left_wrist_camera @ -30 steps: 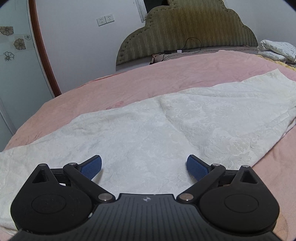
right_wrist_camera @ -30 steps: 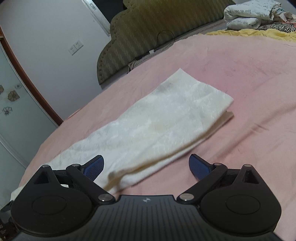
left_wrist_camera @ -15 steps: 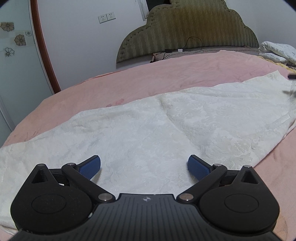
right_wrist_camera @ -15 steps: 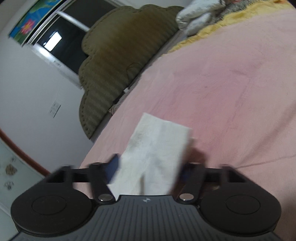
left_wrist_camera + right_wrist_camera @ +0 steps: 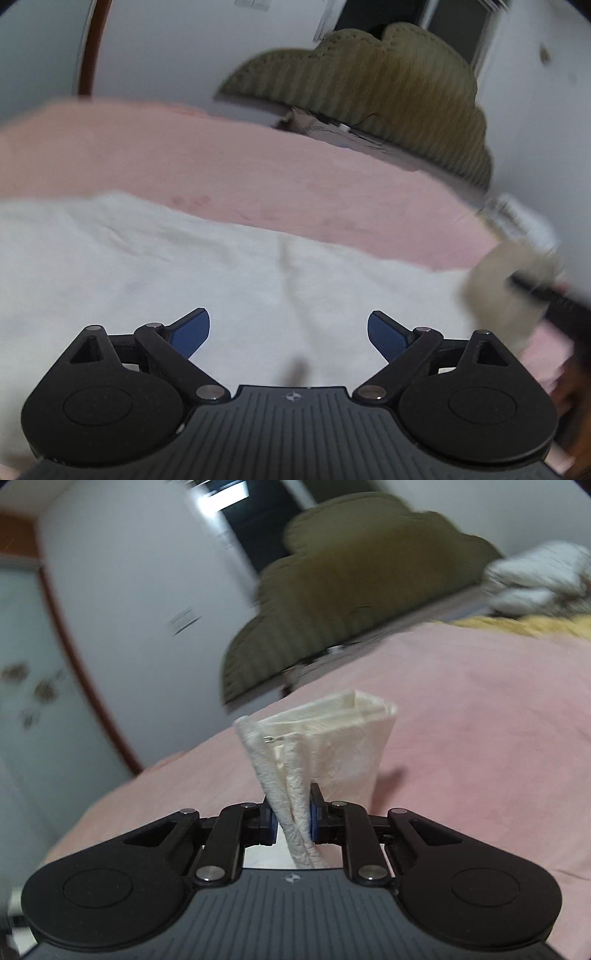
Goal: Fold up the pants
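Cream-white pants (image 5: 147,266) lie spread across the pink bed (image 5: 184,155) in the left wrist view. My left gripper (image 5: 288,317) hovers just over them, its blue pads wide apart and closing, with only flat cloth below the gap and nothing pinched. In the right wrist view my right gripper (image 5: 293,816) is closing and its pads press on a bunched end of the pants (image 5: 332,746), lifted off the bed and standing up as a folded wedge. That raised end (image 5: 506,295) shows blurred at the right edge of the left wrist view.
An olive padded headboard (image 5: 351,572) stands at the far end of the bed (image 5: 480,720). White bedding (image 5: 535,579) and a yellow blanket (image 5: 498,624) lie at the far right. A white wall with a socket (image 5: 183,620) and a brown-framed door are on the left.
The right gripper has shut on the pants' end and lifted it off the bed. The left gripper has risen and rolled, and its jaws have narrowed slightly.
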